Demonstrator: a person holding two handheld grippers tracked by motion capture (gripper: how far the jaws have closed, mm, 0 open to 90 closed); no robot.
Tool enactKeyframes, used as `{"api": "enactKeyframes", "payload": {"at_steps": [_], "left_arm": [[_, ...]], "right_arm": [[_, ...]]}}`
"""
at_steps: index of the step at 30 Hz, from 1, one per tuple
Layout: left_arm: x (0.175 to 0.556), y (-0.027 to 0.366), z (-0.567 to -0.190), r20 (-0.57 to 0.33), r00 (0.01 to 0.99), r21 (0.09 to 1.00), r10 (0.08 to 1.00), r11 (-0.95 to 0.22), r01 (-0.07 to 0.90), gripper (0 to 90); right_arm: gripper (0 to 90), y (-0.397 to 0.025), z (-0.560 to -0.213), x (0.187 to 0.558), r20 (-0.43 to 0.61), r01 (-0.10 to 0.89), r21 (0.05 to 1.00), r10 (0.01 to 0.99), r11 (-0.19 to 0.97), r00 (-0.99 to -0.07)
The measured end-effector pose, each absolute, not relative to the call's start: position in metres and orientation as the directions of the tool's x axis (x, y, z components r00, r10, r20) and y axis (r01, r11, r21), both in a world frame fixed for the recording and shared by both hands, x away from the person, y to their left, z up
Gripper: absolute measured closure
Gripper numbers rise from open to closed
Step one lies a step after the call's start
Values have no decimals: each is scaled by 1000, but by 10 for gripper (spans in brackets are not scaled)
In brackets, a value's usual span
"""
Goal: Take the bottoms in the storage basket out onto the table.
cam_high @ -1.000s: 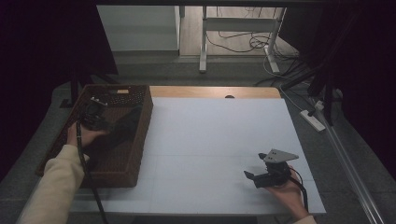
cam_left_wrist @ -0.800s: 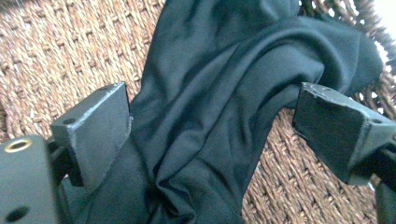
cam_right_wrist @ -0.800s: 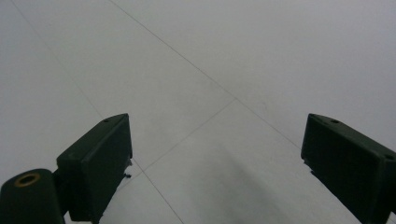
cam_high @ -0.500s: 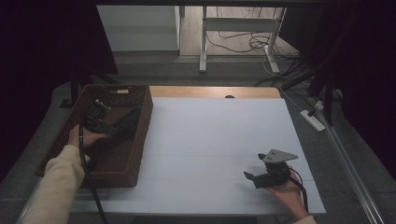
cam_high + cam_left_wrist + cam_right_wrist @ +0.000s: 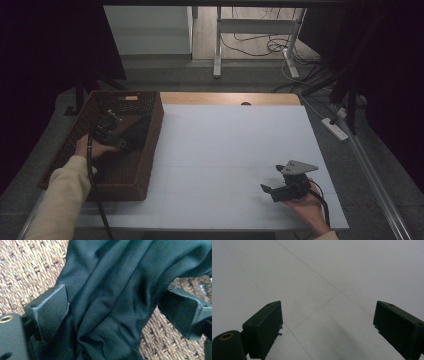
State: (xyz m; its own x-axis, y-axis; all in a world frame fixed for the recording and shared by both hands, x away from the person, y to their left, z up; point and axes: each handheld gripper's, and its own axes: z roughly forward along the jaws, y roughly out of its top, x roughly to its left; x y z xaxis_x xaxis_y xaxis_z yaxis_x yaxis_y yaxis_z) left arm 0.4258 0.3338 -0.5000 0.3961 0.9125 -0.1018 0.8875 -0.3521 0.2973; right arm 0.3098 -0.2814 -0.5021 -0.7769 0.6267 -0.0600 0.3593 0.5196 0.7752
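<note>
White table (image 5: 235, 145) with faint seam lines, wooden strip along its far edge; dim room behind, grey floor, trailing cables, a power strip (image 5: 335, 128) off the right edge. Brown wicker basket (image 5: 127, 175) at the left edge, dark cloth (image 5: 117, 295) inside. Left gripper (image 5: 117, 312) in the basket, jaws apart around the cloth. Right gripper (image 5: 270, 189) near the front right corner, jaws wide apart over bare table. Against half a second ago, no clear shift.
</note>
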Motion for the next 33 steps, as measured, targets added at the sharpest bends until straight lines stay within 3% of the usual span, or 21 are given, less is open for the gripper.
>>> {"api": "enactKeyframes", "payload": {"at_steps": [21, 27, 33], "left_arm": [[428, 330, -511, -96, 416, 206, 904, -391, 897, 162], [427, 329, -510, -81, 416, 197, 906, -395, 897, 274], [425, 334, -506, -77, 406, 219, 911, -382, 898, 549]], "right_arm": [[89, -280, -503, 310, -59, 358, 772, 620, 525, -782], [89, -280, -503, 309, -58, 358, 771, 618, 527, -784], [89, -278, -503, 308, -64, 353, 768, 613, 534, -787]]}}
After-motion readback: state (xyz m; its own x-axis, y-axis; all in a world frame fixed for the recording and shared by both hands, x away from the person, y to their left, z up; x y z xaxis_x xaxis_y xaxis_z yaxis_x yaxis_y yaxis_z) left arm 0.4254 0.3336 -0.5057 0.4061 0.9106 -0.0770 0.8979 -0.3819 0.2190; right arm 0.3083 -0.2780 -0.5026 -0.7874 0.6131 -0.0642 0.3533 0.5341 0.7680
